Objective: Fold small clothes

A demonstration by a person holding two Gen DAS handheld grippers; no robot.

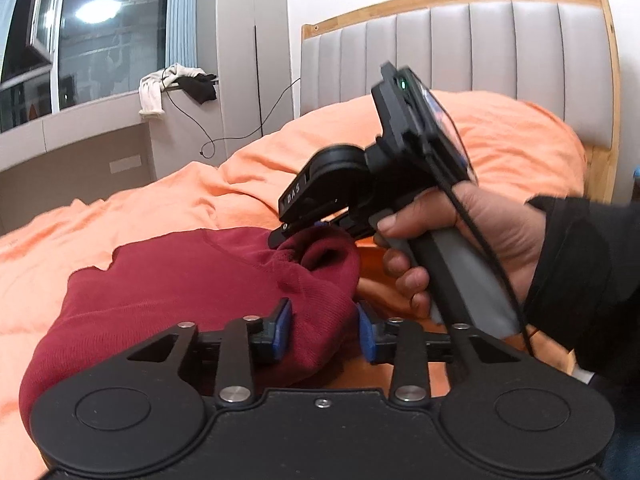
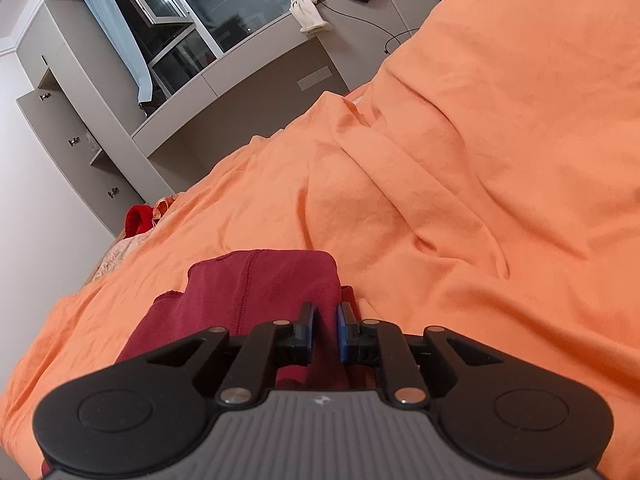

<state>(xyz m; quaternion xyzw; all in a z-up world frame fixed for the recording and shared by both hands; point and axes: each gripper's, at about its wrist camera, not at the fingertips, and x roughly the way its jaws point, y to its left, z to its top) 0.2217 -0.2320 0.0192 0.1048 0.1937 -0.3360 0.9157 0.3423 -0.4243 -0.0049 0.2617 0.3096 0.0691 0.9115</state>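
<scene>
A rumpled orange cotton bed cover (image 1: 168,200) fills most of both views, spread over a bed with a grey padded headboard in a pale wooden frame (image 1: 480,40) at its far end. Beyond the bed stand a grey built-in cabinet with a dark window above it (image 2: 224,80); a cream cloth and a black cloth (image 1: 176,84) hang over the ledge, and a thin black cable (image 1: 224,136) trails down from them.

The dark red knitted garment (image 1: 180,292) lies on the orange cover near the bed's near edge, partly flat to the left and bunched into a raised fold to the right. In the right wrist view its flat part shows a stitched seam running lengthwise (image 2: 248,292).

The left gripper (image 1: 324,330), black with blue pads, stands with its jaws parted around the bunched edge of the garment; cloth lies between the pads, the left pad touching it and the right pad (image 1: 366,332) just beside it, so no firm grasp is evident. The right gripper (image 2: 326,332) has its jaws nearly together with a strip of the red cloth in the narrow gap; whether the pads press on it cannot be told. In the left wrist view the right gripper sits at the raised fold, held by a bare hand (image 1: 460,248) emerging from a black sleeve (image 1: 580,288).

A bright red item (image 2: 138,220) lies at the bed's far left edge.
</scene>
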